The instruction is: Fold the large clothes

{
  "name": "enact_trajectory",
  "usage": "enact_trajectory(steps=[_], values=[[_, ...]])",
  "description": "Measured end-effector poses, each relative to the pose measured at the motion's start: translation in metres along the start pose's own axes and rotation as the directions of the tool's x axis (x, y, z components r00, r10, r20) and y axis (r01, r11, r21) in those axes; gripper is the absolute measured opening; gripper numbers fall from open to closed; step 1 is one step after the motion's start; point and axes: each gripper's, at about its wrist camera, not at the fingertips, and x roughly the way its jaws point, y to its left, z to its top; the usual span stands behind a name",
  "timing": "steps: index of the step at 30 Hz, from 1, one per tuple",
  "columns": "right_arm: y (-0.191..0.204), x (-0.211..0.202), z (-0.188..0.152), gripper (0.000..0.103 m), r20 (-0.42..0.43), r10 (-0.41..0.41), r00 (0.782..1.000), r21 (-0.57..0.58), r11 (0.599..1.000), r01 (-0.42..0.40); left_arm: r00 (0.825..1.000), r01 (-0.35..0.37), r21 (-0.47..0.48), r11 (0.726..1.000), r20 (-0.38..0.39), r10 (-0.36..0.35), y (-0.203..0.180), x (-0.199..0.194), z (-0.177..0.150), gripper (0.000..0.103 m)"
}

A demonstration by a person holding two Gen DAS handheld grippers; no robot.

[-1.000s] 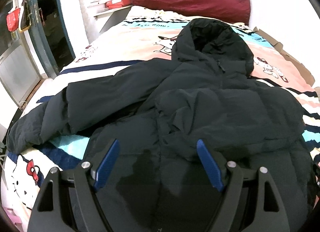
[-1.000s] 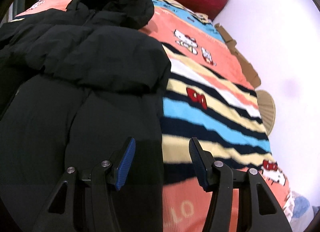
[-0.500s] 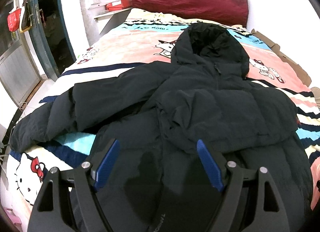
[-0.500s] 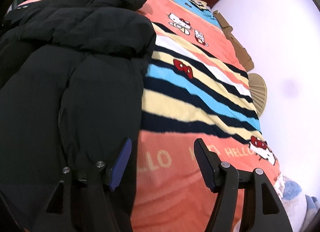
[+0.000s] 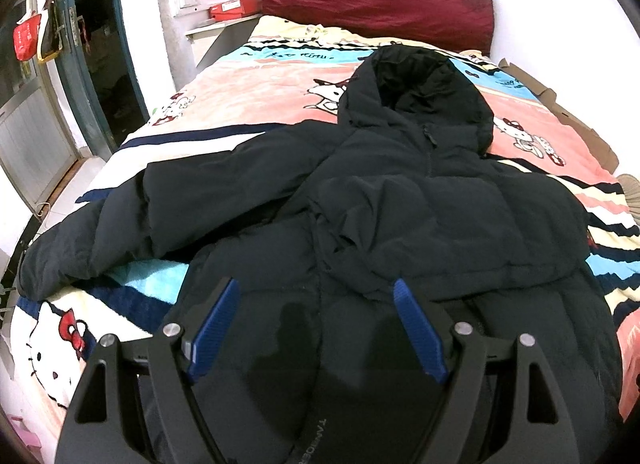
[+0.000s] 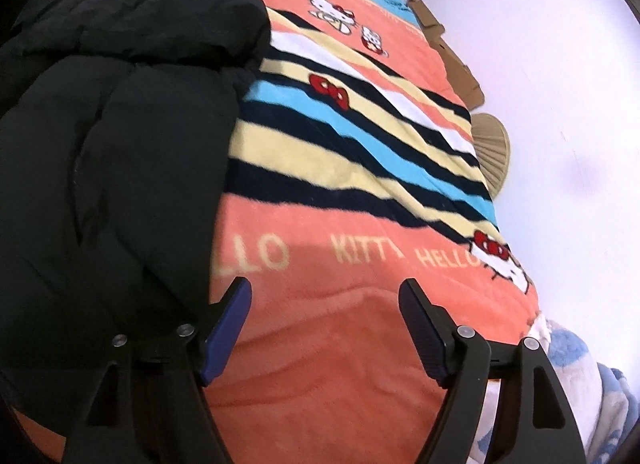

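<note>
The black coat (image 5: 400, 223) lies on the bed (image 5: 260, 79), one sleeve (image 5: 440, 232) folded across, the other (image 5: 160, 215) still out toward 9 o'clock. Left tongs (image 5: 316, 328) and right tongs (image 6: 326, 328) hang spread, empty.

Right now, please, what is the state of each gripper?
Left gripper: open, holding nothing, over the black jacket.
Right gripper: open, holding nothing, over the blanket beside the jacket.

My jacket (image 5: 400, 215) is matt, puffy quilted cloth; the blanket (image 6: 360, 191) is fuzzy fleece; my claw pads (image 5: 418, 330) are ribbed plastic.
</note>
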Motion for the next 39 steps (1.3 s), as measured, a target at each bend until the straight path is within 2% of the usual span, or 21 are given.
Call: enact_trajectory(steps=[15,30,39], values=[[-0.002,0.011,-0.019,0.08,-0.079,0.005,0.997,-0.008,1.0,-0.006,1.0,0.003,0.003,1.0,-0.018,-0.003,-0.002,0.005,-0.006,0.079],[-0.002,0.014,-0.02,0.081,-0.081,0.015,0.997,-0.001,1.0,-0.015,0.999,0.008,0.021,1.0,-0.036,-0.007,-0.006,0.007,-0.01,0.079],[-0.002,0.011,-0.019,0.081,-0.06,0.025,0.998,0.011,1.0,-0.024,0.995,0.062,0.106,0.992,-0.085,-0.053,-0.036,-0.001,-0.031,0.079]])
